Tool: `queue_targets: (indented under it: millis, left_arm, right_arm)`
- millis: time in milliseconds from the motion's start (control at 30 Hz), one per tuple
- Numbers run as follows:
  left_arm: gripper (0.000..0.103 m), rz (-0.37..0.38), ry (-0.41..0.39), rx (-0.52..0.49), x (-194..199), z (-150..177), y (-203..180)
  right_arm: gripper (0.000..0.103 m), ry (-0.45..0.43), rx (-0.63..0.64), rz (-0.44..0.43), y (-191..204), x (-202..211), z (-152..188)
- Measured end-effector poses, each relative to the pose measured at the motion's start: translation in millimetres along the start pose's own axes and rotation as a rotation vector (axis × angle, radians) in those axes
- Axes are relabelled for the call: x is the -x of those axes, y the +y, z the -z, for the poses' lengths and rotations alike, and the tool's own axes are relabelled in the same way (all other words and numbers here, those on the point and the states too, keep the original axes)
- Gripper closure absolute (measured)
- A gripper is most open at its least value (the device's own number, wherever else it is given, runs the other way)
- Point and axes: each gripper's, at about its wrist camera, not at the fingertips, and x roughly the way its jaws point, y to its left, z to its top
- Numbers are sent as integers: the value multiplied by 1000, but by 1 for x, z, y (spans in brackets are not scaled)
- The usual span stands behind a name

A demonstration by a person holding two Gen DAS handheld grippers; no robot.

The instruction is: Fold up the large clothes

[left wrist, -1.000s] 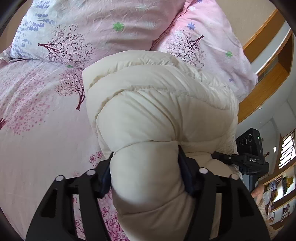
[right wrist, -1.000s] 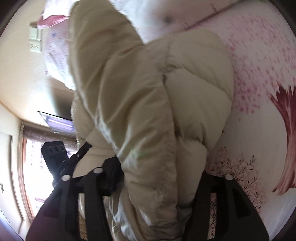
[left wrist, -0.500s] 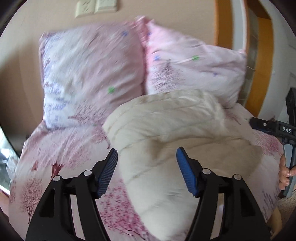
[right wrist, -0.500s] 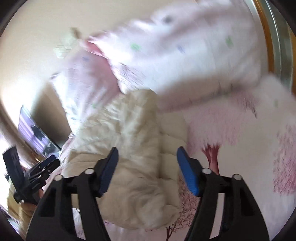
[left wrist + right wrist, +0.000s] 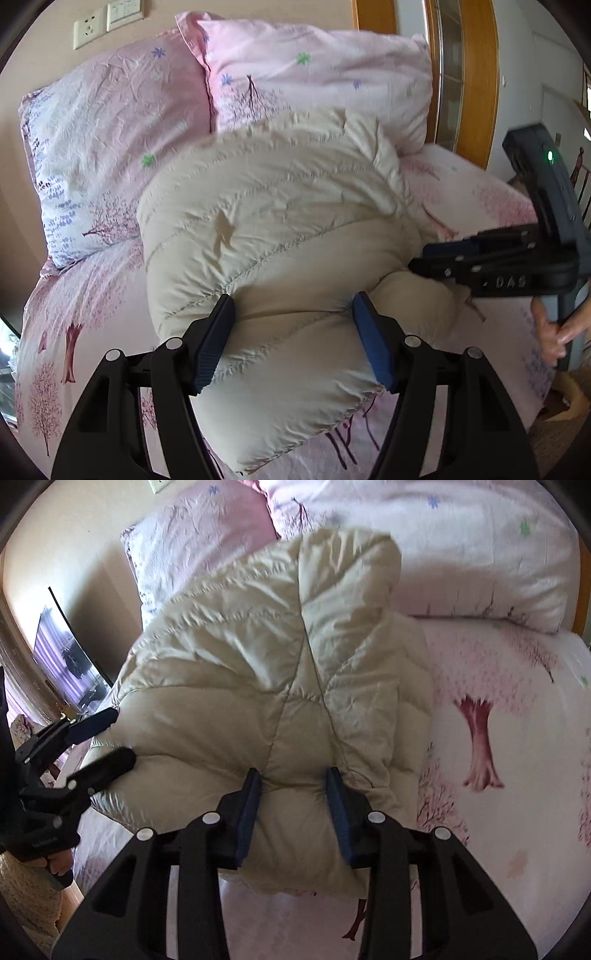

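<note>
A cream puffy down jacket [image 5: 288, 229] lies bundled on the pink floral bed [image 5: 92, 295], also in the right wrist view [image 5: 266, 672]. My left gripper [image 5: 293, 317] is wide open, its fingers pressed around the jacket's near bulge without clamping it. My right gripper [image 5: 293, 786] has its blue pads [image 5: 336, 797] closed in on a pinch of the jacket's near edge. The right gripper shows at the jacket's right side in the left wrist view [image 5: 436, 254]. The left gripper shows at the jacket's left side in the right wrist view [image 5: 110, 738].
Two pink floral pillows [image 5: 314, 81] lean against the wall behind the jacket. A wooden door frame [image 5: 476, 74] stands at the right. A dark screen [image 5: 66, 653] stands left of the bed. Bare bedsheet [image 5: 498, 738] lies right of the jacket.
One second ago both grippers held the jacket up. They let it drop onto the bed and opened. Now the right gripper has closed on the near edge; the left surrounds the bulge.
</note>
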Motion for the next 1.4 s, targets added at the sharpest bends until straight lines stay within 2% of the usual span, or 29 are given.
queue_targets:
  millis: [100,133,267,367,433,567,633,700,833,933,1033,1100,1200,1300,1400]
  left_arm:
    - [36,-28,10,-25,-8,6,-6]
    - [36,-33,7,-30,-7,6,-7]
    - [36,-28,3,-32,-5,3,-9]
    - [35,-31,4,-36,-7,2,-11]
    - [35,-32,3,-39,-7,2,-13]
    - [34,-31,-1,-45,-10,0,-18]
    - [33,-26,-7,-52,-10,0,-20]
    - [33,-22,-20,-69,-10,-2,-25]
    - [30,-15,-38,-83,-5,-7,-33]
    - [30,12,-62,-42,13,-9,-26]
    - [26,-2,-112,31,35,-10,-10]
    - [25,-20,-136,101,46,-11,5]
    - [23,-54,-138,164,47,-10,16]
    - [23,-70,-101,165,36,-9,12]
    - [23,-92,-63,149,24,-4,4]
  right_arm:
    - [63,21,13,10,1,0,-17]
    - [62,3,6,1,2,5,-26]
    - [56,-217,-32,-41,6,38,-86]
    - [56,-269,-19,-14,15,34,-130]
    - [55,-259,-20,14,18,18,-154]
    - [51,-128,-89,84,3,-31,-177]
    - [52,-4,-151,165,-16,-66,-175]
    - [53,78,-229,187,-36,-87,-169]
    - [53,113,-281,202,-53,-93,-166]
    - [53,53,-292,137,-55,-61,-156]
    - [50,-63,-258,60,-48,-13,-133]
    - [49,-130,-210,36,-40,13,-110]
    - [49,-197,-141,65,-28,34,-77]
    - [49,-204,-98,77,-17,38,-50]
    - [49,-146,-69,111,-11,25,-33]
